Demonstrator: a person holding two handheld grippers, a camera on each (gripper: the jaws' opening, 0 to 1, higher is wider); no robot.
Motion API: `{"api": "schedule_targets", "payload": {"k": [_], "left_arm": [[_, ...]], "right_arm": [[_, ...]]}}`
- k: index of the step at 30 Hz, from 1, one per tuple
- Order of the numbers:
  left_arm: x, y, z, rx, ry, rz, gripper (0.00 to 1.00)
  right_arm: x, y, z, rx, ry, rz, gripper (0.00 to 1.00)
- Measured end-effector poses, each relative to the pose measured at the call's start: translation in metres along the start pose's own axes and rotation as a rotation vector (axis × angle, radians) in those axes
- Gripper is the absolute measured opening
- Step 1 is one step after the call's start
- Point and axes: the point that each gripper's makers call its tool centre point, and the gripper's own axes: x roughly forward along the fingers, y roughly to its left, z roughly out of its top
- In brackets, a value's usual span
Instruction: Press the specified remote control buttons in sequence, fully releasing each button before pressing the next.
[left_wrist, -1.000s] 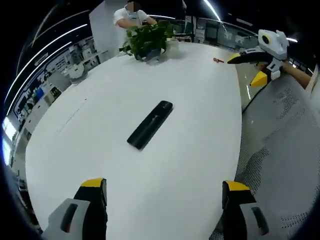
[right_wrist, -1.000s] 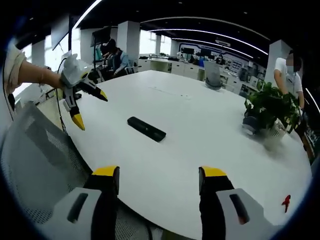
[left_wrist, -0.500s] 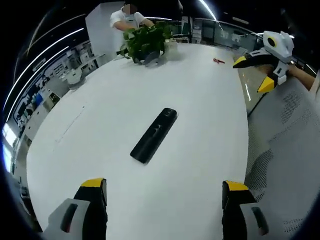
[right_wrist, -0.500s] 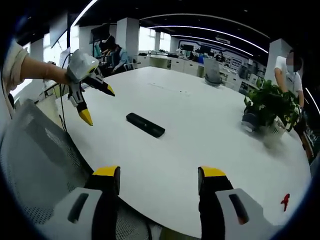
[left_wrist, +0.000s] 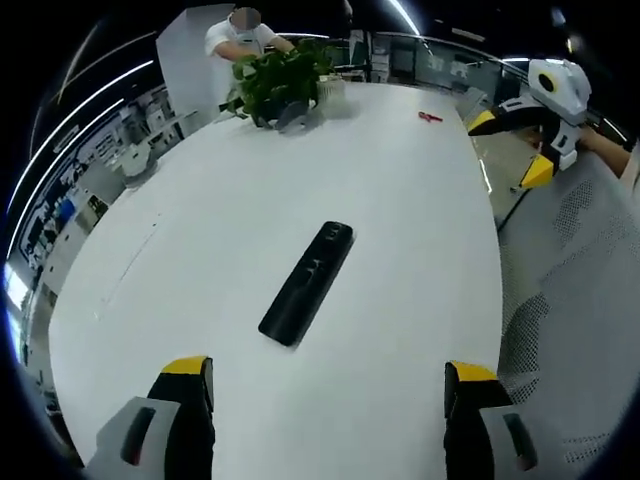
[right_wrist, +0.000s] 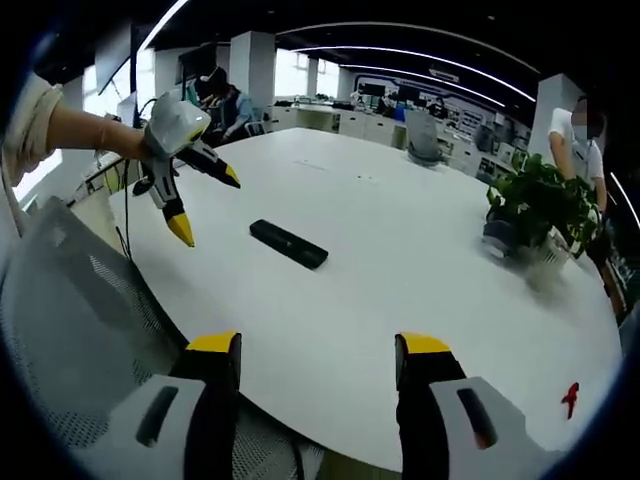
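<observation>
A black remote control (left_wrist: 307, 283) lies flat on the white table (left_wrist: 200, 240), pointing away from me. My left gripper (left_wrist: 330, 385) hangs open above the near table edge, short of the remote, nothing between its yellow-tipped jaws. In the right gripper view the same remote (right_wrist: 288, 244) lies left of centre on the table (right_wrist: 420, 260). My right gripper (right_wrist: 320, 365) is open over the table's near edge, well back from the remote. The left gripper (right_wrist: 205, 200) shows there at upper left, open, held by a hand. The right gripper (left_wrist: 510, 150) shows at the far right of the left gripper view, open.
A potted green plant (left_wrist: 275, 85) stands at the far end of the table, with a person (left_wrist: 235, 35) behind it. A small red object (left_wrist: 430, 117) lies near the far right edge. A grey mesh chair (left_wrist: 580, 300) stands beside the table. Another seated person (right_wrist: 225, 105) is in the background.
The left gripper has moved forward over the table toward the remote, which now sits lower and nearer in its view. The right gripper has barely moved. The remote has not moved.
</observation>
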Motion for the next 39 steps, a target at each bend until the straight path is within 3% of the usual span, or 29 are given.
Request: {"api": "schedule_targets", "payload": {"k": [7, 21, 39], "left_arm": [[0.008, 0.001, -0.001, 0.015, 0.028, -0.021, 1.0], [0.021, 0.006, 0.018, 0.035, 0.023, -0.075, 1.0], [0.046, 0.007, 0.02, 0.057, 0.046, -0.118, 0.95]], "right_arm": [[0.001, 0.0, -0.003, 0.005, 0.015, 0.0, 0.64], [0.001, 0.0, -0.008, 0.011, 0.037, -0.002, 0.62], [0.002, -0.003, -0.012, 0.026, 0.053, -0.003, 0.61]]}}
